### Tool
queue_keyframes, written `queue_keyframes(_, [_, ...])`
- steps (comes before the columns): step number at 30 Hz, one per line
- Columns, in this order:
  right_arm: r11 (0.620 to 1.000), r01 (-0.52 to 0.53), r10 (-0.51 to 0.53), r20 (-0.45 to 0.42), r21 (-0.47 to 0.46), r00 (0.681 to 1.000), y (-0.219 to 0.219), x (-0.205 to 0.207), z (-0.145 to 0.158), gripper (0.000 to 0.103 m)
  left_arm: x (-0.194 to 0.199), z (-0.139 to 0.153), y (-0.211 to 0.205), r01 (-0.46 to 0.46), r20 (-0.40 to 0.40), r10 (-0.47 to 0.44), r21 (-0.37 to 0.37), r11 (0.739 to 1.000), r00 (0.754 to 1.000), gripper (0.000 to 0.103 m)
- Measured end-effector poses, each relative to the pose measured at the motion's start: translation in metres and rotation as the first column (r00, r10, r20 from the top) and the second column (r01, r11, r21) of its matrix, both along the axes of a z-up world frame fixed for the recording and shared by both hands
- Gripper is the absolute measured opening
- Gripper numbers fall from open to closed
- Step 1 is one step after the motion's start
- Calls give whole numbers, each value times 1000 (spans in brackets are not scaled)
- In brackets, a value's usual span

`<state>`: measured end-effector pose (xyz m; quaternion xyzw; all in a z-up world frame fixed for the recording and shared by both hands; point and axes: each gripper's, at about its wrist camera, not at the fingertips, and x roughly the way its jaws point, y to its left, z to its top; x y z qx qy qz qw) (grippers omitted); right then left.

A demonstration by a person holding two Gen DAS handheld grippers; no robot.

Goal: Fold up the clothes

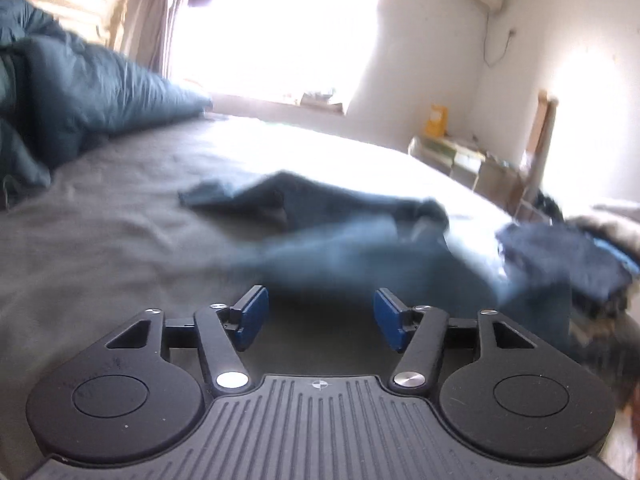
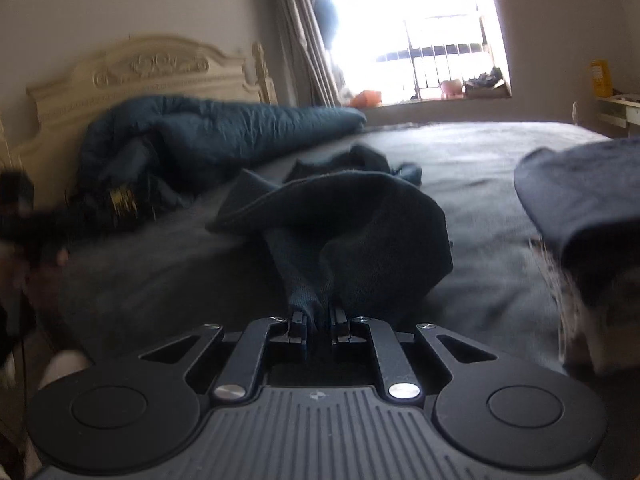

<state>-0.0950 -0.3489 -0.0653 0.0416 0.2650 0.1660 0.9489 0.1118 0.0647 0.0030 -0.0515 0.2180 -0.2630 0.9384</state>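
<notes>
A dark blue garment (image 1: 340, 236) lies crumpled and motion-blurred across the grey bed sheet (image 1: 120, 240) in the left wrist view. My left gripper (image 1: 320, 318) stands open just short of it, its blue pads (image 1: 250, 320) wide apart with nothing between them. In the right wrist view my right gripper (image 2: 320, 326) is shut on a bunched fold of the same dark blue garment (image 2: 352, 232), which rises from the jaws and drapes back over the sheet (image 2: 480, 200).
A teal quilt (image 2: 208, 136) is heaped by the cream headboard (image 2: 140, 72). Folded dark clothes (image 1: 560, 264) are stacked at the right, seen also as a folded pile (image 2: 588, 200). A window (image 2: 420, 32) and a small side table (image 1: 460, 156) stand beyond the bed.
</notes>
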Motion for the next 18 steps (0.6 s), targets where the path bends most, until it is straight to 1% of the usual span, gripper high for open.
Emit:
queue_keyframes(1, [999,-3,2,-28,-46,1000,4,-5,-6,12,10,2,-12,16,9,-16,5,1000,1000,69])
queue_keyframes(2, [996,-2,-1,-37,-91,999,7,-11,-8,14,20,4,-25,34,16,-34,11,999,999,69])
queue_keyframes(4, [993,-44,37,-65,-111,997,6,-23,-1,14,40,3,-58,85,34,-87,58,995,996,69])
queue_keyframes(5, [993,-65,59,-65,-101,996,4,-31,5,14,48,-1,-76,105,35,-108,90,990,993,70])
queue_keyframes(7, [995,-74,71,-38,-73,997,-5,-47,20,14,59,-13,-112,139,23,-144,156,978,989,70])
queue_keyframes(9, [998,-43,43,11,-39,999,-12,-55,39,18,61,-33,-136,172,-30,-170,211,962,985,70])
queue_keyframes(10, [999,-24,25,36,-21,999,-15,-52,50,21,61,-44,-147,190,-58,-181,236,953,982,69])
queue_keyframes(12, [1000,-1,0,89,3,996,-16,-34,71,33,54,-60,-151,214,-112,-192,248,945,975,69])
queue_keyframes(14, [1000,24,-25,138,15,990,-12,-8,89,55,41,-72,-146,234,-172,-196,243,941,965,69])
queue_keyframes(15, [1000,19,-19,148,2,989,-3,15,92,59,32,-75,-140,241,-209,-194,231,943,959,69])
queue_keyframes(17, [1000,1,4,160,-29,987,16,65,96,75,22,-76,-129,242,-243,-192,195,951,951,69])
queue_keyframes(18, [999,-8,15,166,-44,986,25,89,98,76,17,-76,-124,241,-257,-192,175,954,947,69])
